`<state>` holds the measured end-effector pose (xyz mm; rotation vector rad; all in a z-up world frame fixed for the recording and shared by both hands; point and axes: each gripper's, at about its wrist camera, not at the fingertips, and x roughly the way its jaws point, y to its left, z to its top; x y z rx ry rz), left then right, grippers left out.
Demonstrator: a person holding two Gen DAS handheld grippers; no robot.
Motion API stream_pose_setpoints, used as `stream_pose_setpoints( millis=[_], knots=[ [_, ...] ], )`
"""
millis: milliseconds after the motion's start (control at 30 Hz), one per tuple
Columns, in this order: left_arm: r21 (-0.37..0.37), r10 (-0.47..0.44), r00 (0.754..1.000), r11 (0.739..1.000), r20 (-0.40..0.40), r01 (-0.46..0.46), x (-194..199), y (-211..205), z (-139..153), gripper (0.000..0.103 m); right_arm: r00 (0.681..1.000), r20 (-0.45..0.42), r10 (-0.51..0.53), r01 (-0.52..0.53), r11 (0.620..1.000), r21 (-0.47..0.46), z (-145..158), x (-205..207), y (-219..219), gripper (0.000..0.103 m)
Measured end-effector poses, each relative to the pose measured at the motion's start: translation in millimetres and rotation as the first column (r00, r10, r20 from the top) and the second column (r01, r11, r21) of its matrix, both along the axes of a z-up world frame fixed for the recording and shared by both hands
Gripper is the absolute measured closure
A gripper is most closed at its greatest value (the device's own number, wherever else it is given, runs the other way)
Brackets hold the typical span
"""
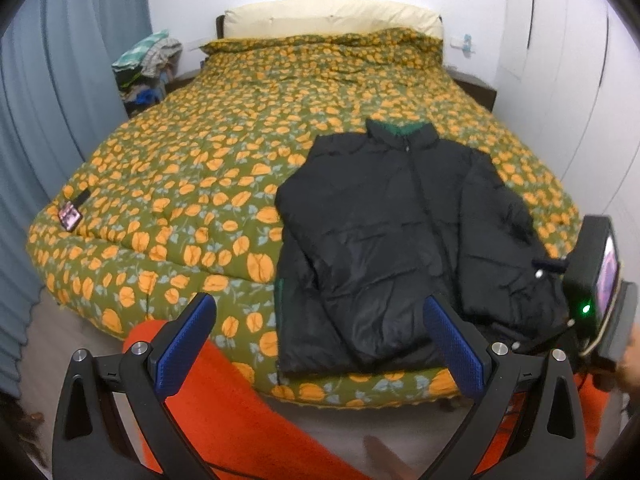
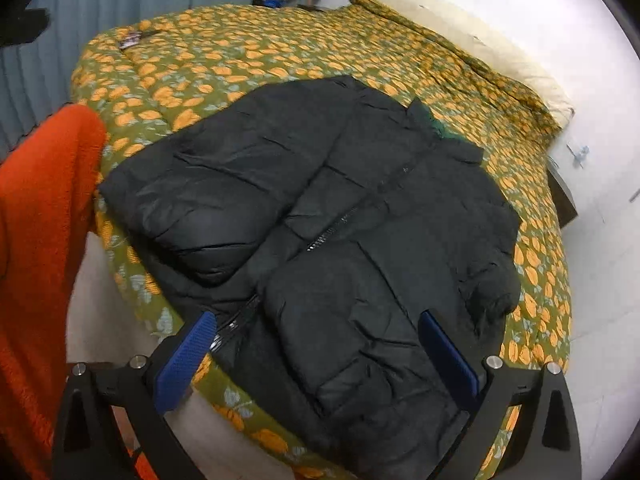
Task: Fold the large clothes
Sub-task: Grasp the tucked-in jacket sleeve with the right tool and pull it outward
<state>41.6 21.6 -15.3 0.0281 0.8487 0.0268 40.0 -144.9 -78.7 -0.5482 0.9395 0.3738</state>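
A black puffer jacket (image 1: 400, 224) (image 2: 328, 216) lies front-up on the bed's near right part, zipped, collar pointing to the headboard, its hem at the foot edge. One sleeve is folded across the chest (image 2: 208, 196); the other lies along the side (image 2: 492, 276). My left gripper (image 1: 320, 320) is open, held above the foot edge, its right finger over the jacket's hem. My right gripper (image 2: 318, 338) is open above the jacket's lower part, holding nothing. The right gripper's body with a lit screen shows at the edge of the left view (image 1: 600, 280).
The bed (image 1: 224, 152) carries a green quilt with orange flowers and a cream pillow (image 1: 332, 20). A phone (image 1: 69, 216) lies at the bed's left corner. Clothes are piled on a side table (image 1: 148, 68). An orange garment (image 2: 44, 240) on a person is near. Blue curtain left, white wardrobe right.
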Motion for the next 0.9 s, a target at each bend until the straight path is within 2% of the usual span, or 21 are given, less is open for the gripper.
stream_pose_setpoints(
  millis=[133,267,333,467,533,633,900],
  knots=[
    [0.020,-0.019,0.998,1.000,-0.061,0.020,11.5,-8.9,-20.5,0.000,0.995,-0.030,-0.095,0.096,0.995,0.027,-6.8,-1.3,-4.9,0.000],
    [0.044,-0.040,0.996,0.998,-0.079,0.043,16.7,-18.3,-25.8,0.000,0.978,-0.033,-0.204,0.204,0.979,0.002,-7.2,0.0,-14.3,0.000],
    [0.043,-0.040,0.995,0.998,-0.090,0.044,17.3,-21.1,-26.5,0.000,0.962,-0.021,-0.274,0.274,0.962,0.015,1.8,-3.7,-19.4,0.000],
    [-0.002,-0.030,0.994,1.000,-0.104,0.030,13.7,-21.2,-23.9,0.000,0.913,0.002,-0.408,0.406,0.909,0.095,39.9,-19.7,-28.1,0.000],
    [-0.007,-0.052,0.993,0.999,-0.110,0.052,14.4,-26.8,-23.2,0.000,0.899,0.020,-0.438,0.433,0.894,0.113,54.0,-26.2,-28.9,0.000],
    [0.019,-0.076,0.992,0.997,-0.105,0.078,14.3,-35.5,-23.1,0.000,0.895,0.049,-0.442,0.435,0.893,0.112,66.1,-30.0,-28.6,0.000],
    [0.024,-0.090,0.992,0.995,-0.094,0.092,12.9,-44.8,-16.4,0.000,0.891,0.059,-0.451,0.443,0.889,0.114,69.0,-27.7,-32.5,0.000]
  ],
)
